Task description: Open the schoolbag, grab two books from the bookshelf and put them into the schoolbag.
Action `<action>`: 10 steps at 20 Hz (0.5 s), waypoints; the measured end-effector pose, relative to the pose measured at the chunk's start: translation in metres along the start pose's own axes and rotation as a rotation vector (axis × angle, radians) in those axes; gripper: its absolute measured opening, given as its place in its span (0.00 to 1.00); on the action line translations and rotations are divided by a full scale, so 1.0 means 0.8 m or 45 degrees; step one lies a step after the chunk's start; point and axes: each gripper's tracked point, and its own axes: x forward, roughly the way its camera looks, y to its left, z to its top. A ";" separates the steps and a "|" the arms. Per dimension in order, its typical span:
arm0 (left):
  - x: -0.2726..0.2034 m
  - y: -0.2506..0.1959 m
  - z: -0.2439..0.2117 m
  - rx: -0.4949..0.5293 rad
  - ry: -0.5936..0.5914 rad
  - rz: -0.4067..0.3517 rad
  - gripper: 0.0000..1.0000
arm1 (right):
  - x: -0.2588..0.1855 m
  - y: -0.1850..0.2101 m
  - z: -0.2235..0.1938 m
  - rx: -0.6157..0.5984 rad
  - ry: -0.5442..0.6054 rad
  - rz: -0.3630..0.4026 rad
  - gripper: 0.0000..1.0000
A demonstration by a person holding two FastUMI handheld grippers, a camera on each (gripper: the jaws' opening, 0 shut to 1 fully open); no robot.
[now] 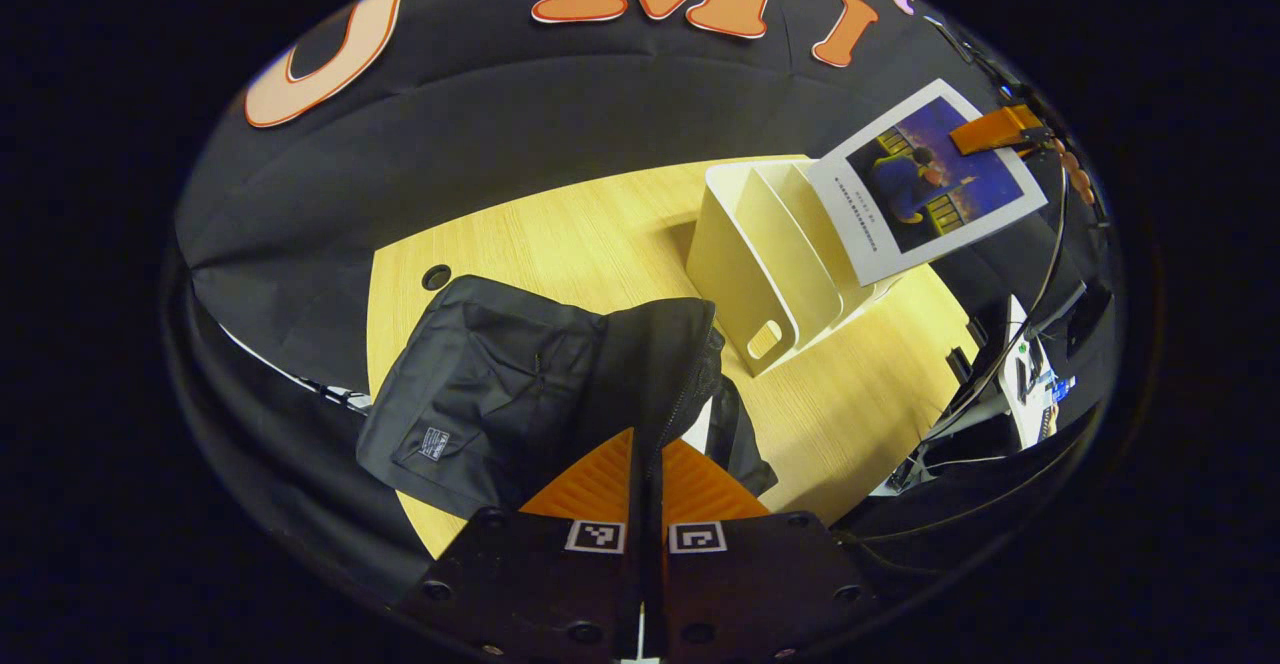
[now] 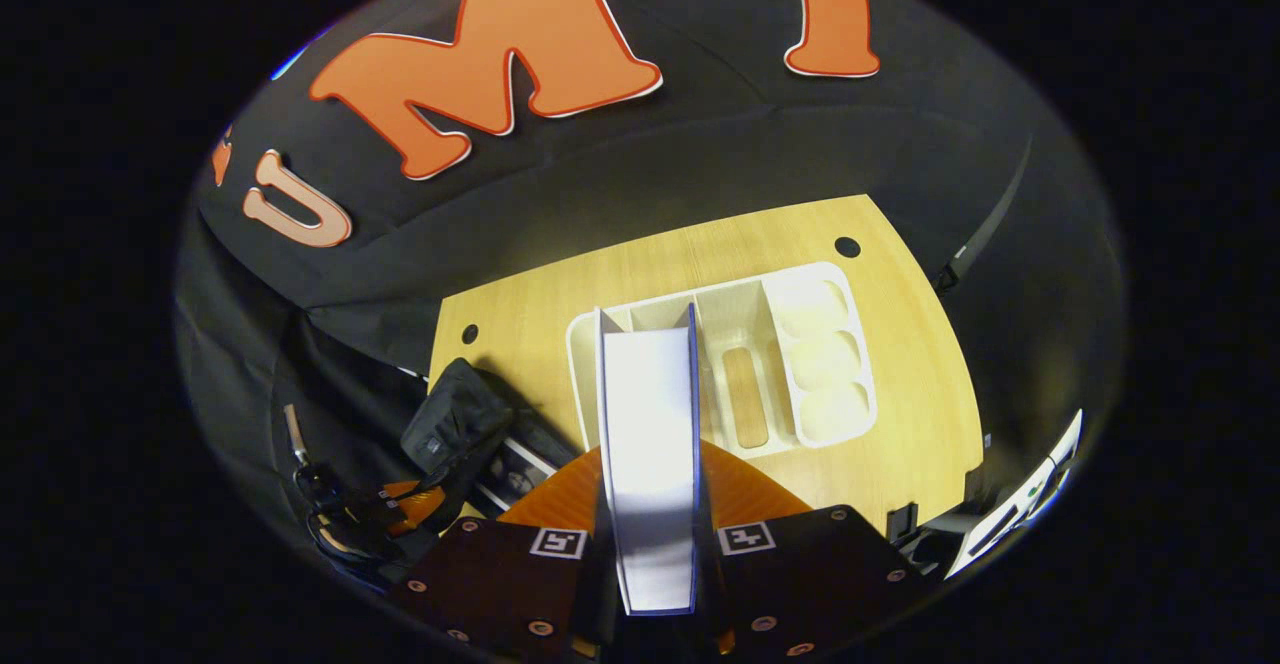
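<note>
Book clamped in right hand-held gripper

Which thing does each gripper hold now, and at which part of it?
The right gripper holds a book by its edge, fingers pressing both covers. The left gripper pinches the black schoolbag at its opened zipper edge.

A pale wood-grain counter stands in a booth draped on all sides with black cloth. Two round dark holes pierce the counter's top near its far corners, one at the left and one at the right in the right gripper view. Beyond the counter's right edge, in the left gripper view, black cables trail down past white equipment, too small and blurred to identify.
</note>
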 end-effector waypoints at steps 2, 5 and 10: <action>0.000 -0.005 -0.001 -0.001 -0.015 -0.019 0.02 | -0.015 0.011 -0.010 0.009 -0.022 0.040 0.33; 0.001 -0.001 -0.001 0.023 -0.022 -0.032 0.02 | -0.027 0.023 -0.027 0.050 -0.036 0.086 0.33; 0.009 -0.008 0.002 -0.028 -0.043 -0.089 0.02 | -0.018 0.049 -0.072 0.073 -0.060 0.160 0.33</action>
